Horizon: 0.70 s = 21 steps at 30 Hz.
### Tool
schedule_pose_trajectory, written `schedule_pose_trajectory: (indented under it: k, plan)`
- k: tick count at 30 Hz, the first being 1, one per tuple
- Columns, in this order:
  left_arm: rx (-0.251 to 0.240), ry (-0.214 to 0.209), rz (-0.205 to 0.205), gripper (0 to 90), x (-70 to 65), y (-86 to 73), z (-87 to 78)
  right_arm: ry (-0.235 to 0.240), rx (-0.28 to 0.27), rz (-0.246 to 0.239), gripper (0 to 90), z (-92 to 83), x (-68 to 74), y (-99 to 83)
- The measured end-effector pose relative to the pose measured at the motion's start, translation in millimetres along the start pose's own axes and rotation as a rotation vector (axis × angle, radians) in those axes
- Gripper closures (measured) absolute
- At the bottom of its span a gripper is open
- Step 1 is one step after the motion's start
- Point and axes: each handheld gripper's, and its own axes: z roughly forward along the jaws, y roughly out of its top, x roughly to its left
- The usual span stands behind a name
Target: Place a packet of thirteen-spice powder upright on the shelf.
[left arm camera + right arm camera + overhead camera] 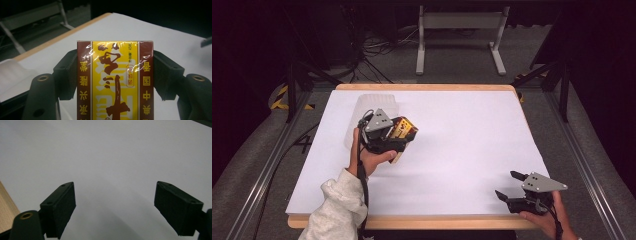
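- Yellow-and-brown carton (115,80), one, glossy-wrapped with printed characters, clamped between the left gripper (399,137) jaws.
- Translucent container (364,112), one, far left.
- Right gripper (511,185): jaws spread, empty.

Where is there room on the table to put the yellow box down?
The white table is bare across its middle and far right, between the left claw holding the box and the open right claw. It's crowded only far left, by the clear plastic container.
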Motion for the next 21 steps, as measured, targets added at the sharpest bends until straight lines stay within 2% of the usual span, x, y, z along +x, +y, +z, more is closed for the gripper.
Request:
schedule_pose_trajectory:
  k: [5, 8, 11, 13, 15, 16, 21]
  plan:
    - [-0.063, 0.047, -0.079, 32.2, 20.7, -5.3, -8.5, 0.002, 0.001, -0.002, 17.9, 0.9, -0.3, 0.1]
    - [-0.095, 0.060, -0.120, 32.1, 30.6, -9.1, -11.8, 0.004, 0.001, -0.004, 17.9, 1.3, -0.2, 0.3]
    - [-0.128, 0.074, -0.156, 32.1, 38.6, -13.1, -14.5, 0.006, 0.002, -0.005, 17.9, 1.3, 0.0, 0.3]
    - [-0.150, 0.102, -0.175, 32.1, 42.9, -15.2, -16.8, 0.006, 0.003, -0.005, 17.9, 1.4, 0.1, 0.3]
    - [-0.174, 0.105, -0.200, 32.1, 46.9, -16.9, -18.5, 0.006, 0.002, -0.005, 17.9, 1.4, 0.2, 0.3]
    - [-0.186, 0.124, -0.207, 32.1, 48.2, -17.9, -19.9, 0.007, 0.003, -0.004, 17.9, 1.4, 0.2, 0.3]
    - [-0.192, 0.189, -0.254, 32.1, 56.2, -24.9, -19.4, 0.010, 0.003, -0.006, 17.9, 1.8, 0.5, 0.4]
